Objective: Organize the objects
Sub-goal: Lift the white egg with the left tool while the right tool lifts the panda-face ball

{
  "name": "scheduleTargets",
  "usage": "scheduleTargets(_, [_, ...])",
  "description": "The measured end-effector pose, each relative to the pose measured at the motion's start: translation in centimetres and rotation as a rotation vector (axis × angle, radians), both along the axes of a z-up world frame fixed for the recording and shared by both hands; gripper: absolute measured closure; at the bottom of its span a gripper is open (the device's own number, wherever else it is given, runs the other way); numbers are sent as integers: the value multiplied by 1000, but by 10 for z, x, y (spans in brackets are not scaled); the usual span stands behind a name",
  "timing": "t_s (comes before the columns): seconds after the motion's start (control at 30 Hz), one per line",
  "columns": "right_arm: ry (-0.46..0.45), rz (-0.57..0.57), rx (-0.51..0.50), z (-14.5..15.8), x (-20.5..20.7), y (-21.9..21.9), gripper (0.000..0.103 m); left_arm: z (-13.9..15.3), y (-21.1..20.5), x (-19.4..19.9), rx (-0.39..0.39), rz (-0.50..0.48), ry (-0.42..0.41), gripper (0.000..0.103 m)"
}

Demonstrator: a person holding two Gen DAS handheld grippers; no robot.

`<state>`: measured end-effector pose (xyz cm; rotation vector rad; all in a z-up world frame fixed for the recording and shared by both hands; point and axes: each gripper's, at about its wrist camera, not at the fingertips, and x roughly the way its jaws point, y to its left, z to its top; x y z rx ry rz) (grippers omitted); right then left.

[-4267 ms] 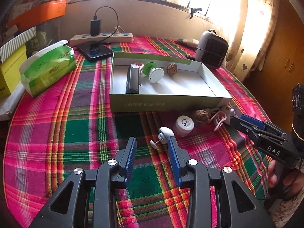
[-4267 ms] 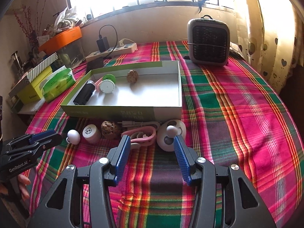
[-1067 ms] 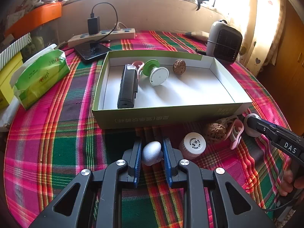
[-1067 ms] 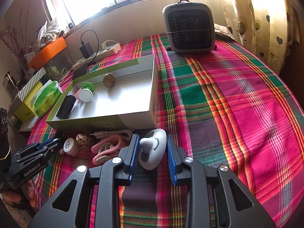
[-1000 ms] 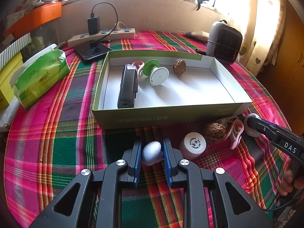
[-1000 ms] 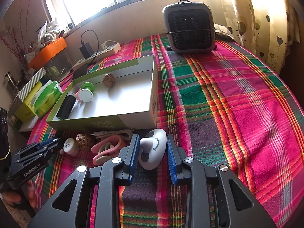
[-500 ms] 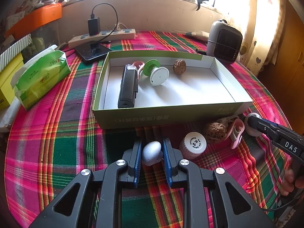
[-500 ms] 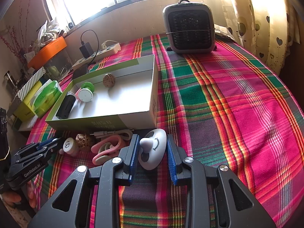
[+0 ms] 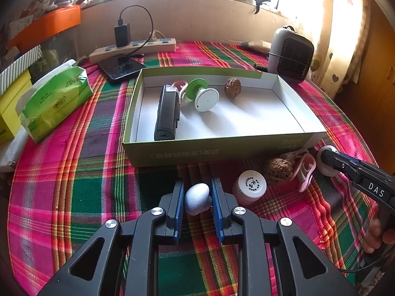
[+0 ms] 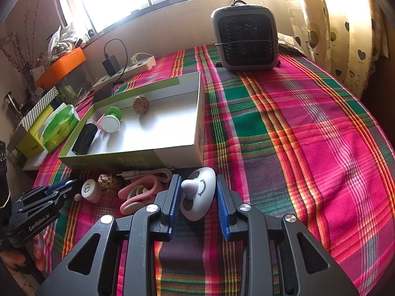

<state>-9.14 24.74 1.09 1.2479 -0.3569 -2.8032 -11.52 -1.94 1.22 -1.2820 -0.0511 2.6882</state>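
The left gripper (image 9: 197,198) is clamped on a small white egg-shaped piece (image 9: 196,198), both blue pads pressed to its sides, close to the near edge of the plaid tablecloth (image 9: 81,172). The right gripper (image 10: 196,198) has its jaws closed on a white oval gadget (image 10: 197,194) with a raised knob, pinched from both sides, just in front of the box's near right corner. Between the two tools, along the box's front wall, sit a small white-capped jar (image 9: 249,183), a walnut (image 9: 279,170) and a pink clip (image 10: 138,194). The green-edged open box (image 9: 222,151) already holds a black bar-shaped device (image 9: 166,113), a green-and-white spool (image 9: 203,95) and another walnut (image 9: 232,87). A grey fan heater (image 10: 245,40) stands at the far edge.
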Motion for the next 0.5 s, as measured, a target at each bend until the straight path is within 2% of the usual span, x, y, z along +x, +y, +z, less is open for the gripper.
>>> scheduleTargets(0.5, [8,2,0,2,4,0,75,6,1,3,-4,-1,8,84])
